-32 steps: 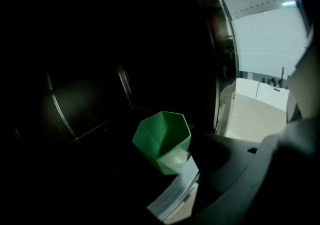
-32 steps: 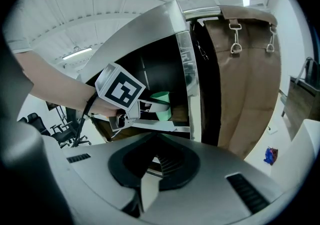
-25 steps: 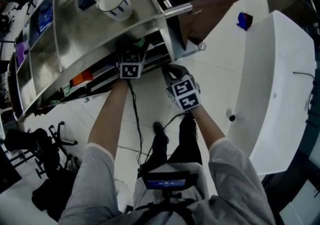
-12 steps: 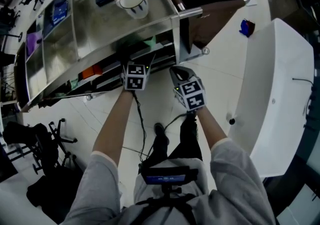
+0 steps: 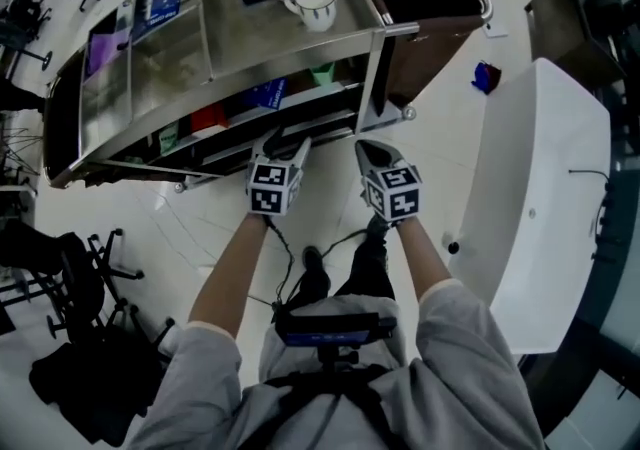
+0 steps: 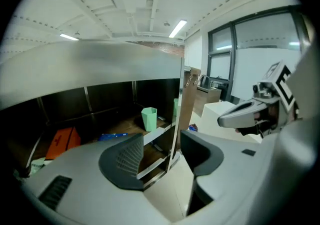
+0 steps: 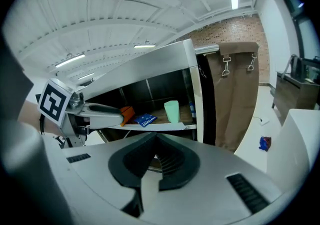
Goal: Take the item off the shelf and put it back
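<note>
The pale green cup is my best guess at the item, since the task names none. It stands upright on the middle level of the steel shelf, toward its right end, at about 12 o'clock from your left hand-held gripper in the head view. It looks like thin plastic or paper: light, hollow, smooth-walled and easy to dent or tip. I would take it across the middle of its wall, one pad on each side, and close only until it no longer slips, rather than grip the rim. Coming in nearly level seems wise, because the level above sits low over it. At the cup's 9 o'clock in the left gripper view lies a flat blue packet, probably limp and awkward to pinch off the board. Further along at 9 o'clock is an orange box that should be stiff and easy to take by its sides. Your left hand-held gripper is released, just outside the shelf front; its jaws have just been closing part-way and nothing is between them. Your right hand-held gripper, at the left one's 3 o'clock, is clenched on nothing, its jaws meeting at the tips. On the shelf's top, at 12 o'clock, stand white mugs, and a white bench runs along at your 3 o'clock.
</note>
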Tool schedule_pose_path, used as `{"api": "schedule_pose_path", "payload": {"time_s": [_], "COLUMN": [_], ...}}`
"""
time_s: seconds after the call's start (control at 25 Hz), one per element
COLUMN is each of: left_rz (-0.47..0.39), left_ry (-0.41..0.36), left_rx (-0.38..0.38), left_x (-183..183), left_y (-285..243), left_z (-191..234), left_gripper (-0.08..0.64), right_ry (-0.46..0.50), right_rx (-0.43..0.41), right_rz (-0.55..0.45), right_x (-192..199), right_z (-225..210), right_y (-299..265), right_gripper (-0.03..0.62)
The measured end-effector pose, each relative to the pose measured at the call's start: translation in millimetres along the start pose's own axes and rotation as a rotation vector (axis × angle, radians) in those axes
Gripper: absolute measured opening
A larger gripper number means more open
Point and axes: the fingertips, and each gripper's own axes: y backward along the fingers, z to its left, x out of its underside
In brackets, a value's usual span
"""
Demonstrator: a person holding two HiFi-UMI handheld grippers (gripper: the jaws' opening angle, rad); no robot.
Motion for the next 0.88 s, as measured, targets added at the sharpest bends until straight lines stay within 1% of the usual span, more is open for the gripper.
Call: {"api": "schedule_pose_path", "payload": {"time_s": [0.12, 0.24, 0.32, 0.64, 0.88], "left_rz": [-0.018, -0.039, -0.051, -0.096, -0.098], "left_ry": [0.026, 0.077, 0.106, 0.196, 0.224], "left_rx": [-0.025, -0.083, -0.116, -0.208, -0.245], "left_x": [6.2, 13.8, 20.8, 45.8, 70.0], "left_y": [38.9, 75.4, 98.2, 185.6, 230.9], "left_z": [7.9, 24.2, 35.5, 73.9, 91.7], "left_gripper": [0.169, 0.055, 0.010, 0.006, 0.006], "right_ry": [-0.034, -0.046, -0.045, -0.030, -0.027], "right_rx": [-0.001, 0.008, 0.015, 0.048, 0.065], "right_rz": [-0.014, -0.022, -0.030, -0.072, -0.082], "right_x": [4.4, 7.0, 7.1, 8.1, 17.0], "right_z": [13.3, 21.9, 27.7, 51.2, 70.6], "right_y": [17.9, 34.5, 44.6, 78.3, 90.0], "right_gripper": [0.009, 0.009, 0.009, 0.009, 0.009]}}
